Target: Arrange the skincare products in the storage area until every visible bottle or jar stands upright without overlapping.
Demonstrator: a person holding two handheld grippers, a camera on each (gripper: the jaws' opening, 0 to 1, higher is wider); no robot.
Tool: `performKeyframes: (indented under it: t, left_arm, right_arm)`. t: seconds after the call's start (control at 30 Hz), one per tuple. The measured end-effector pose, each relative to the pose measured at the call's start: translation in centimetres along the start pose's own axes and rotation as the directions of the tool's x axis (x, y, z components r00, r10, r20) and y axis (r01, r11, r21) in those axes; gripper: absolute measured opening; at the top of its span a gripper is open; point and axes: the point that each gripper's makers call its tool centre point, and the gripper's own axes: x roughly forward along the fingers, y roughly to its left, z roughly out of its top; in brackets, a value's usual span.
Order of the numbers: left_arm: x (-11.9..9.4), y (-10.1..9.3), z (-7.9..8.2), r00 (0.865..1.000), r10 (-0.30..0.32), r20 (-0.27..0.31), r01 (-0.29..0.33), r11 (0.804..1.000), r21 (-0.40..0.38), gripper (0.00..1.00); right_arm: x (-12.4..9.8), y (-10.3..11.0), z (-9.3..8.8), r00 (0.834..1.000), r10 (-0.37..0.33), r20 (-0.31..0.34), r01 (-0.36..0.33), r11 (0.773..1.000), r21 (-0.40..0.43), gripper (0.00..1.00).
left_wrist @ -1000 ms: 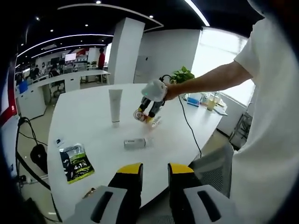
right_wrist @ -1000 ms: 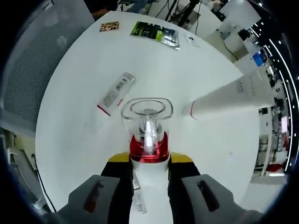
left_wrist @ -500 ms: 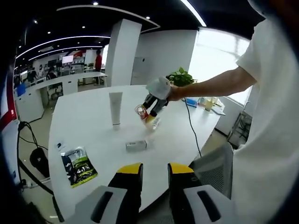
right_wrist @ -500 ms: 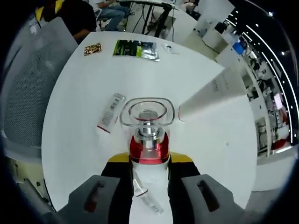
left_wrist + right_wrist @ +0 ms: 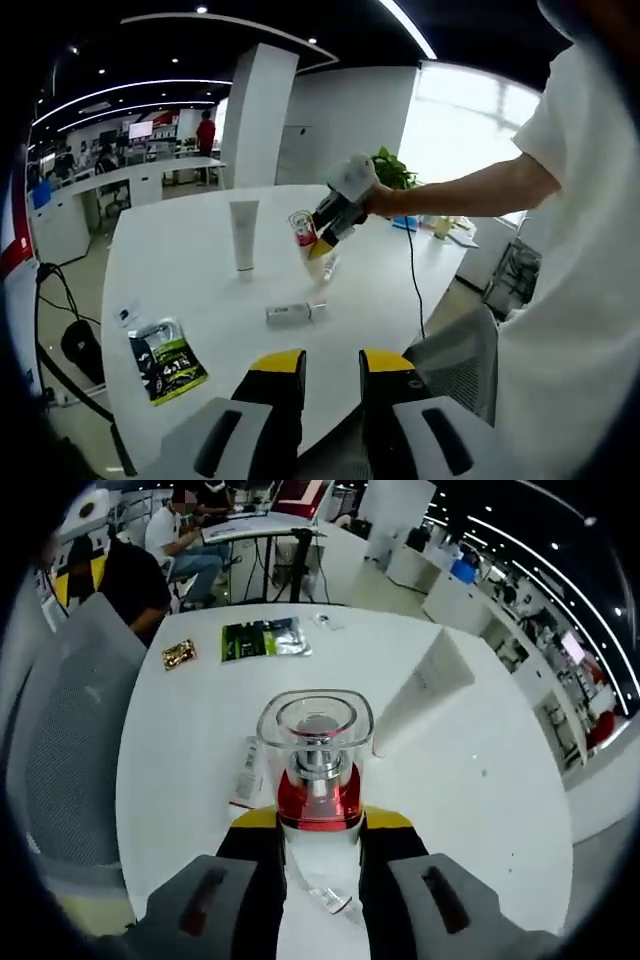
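Note:
My right gripper point(image 5: 320, 822) is shut on a bottle point(image 5: 315, 750) with a red band and a clear square cap. In the left gripper view the right gripper point(image 5: 328, 222) holds that bottle point(image 5: 303, 228) tilted in the air above the white round table point(image 5: 200, 280). A white tube point(image 5: 243, 235) stands upright on its cap; it also appears as the white tube point(image 5: 425, 685). A small bottle point(image 5: 290, 313) lies on its side, seen too as the lying bottle point(image 5: 247, 770). A small clear item point(image 5: 330, 900) lies on the table below the held bottle. My left gripper point(image 5: 332, 365) hangs open off the table's near edge.
A green packet point(image 5: 165, 355) lies near the table's edge, also seen as the green packet point(image 5: 265, 638), with a small gold packet point(image 5: 180, 655) beside it. A grey mesh chair point(image 5: 70, 750) stands against the table. A cable point(image 5: 412, 270) crosses the tabletop. People sit at desks behind.
The right gripper has lifted the red-banded bottle higher above the table and carried it a little to the right. The tube and the lying bottle stayed put.

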Motion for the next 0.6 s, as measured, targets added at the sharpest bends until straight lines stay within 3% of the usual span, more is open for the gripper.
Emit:
performKeyframes:
  t: [0.3, 0.5, 0.6]
  left_arm:
    - [0.1, -0.7, -0.3, 1.0, -0.023, 0.019, 0.023, 1.0, -0.006, 0.22]
    - [0.3, -1.1, -0.1, 0.999, -0.035, 0.032, 0.036, 0.999, -0.013, 0.22]
    - [0.4, -1.0, 0.3, 0.998, -0.04, 0.045, 0.041, 0.999, -0.017, 0.22]
  right_arm:
    - [-2.2, 0.0, 1.7, 0.989, -0.052, 0.136, 0.025, 0.981, 0.193, 0.24]
    - [-3.9, 0.5, 3.0, 0.969, -0.072, 0.236, -0.016, 0.937, 0.348, 0.24]
    - [-5.1, 0.7, 4.1, 0.948, -0.093, 0.305, -0.047, 0.905, 0.422, 0.24]
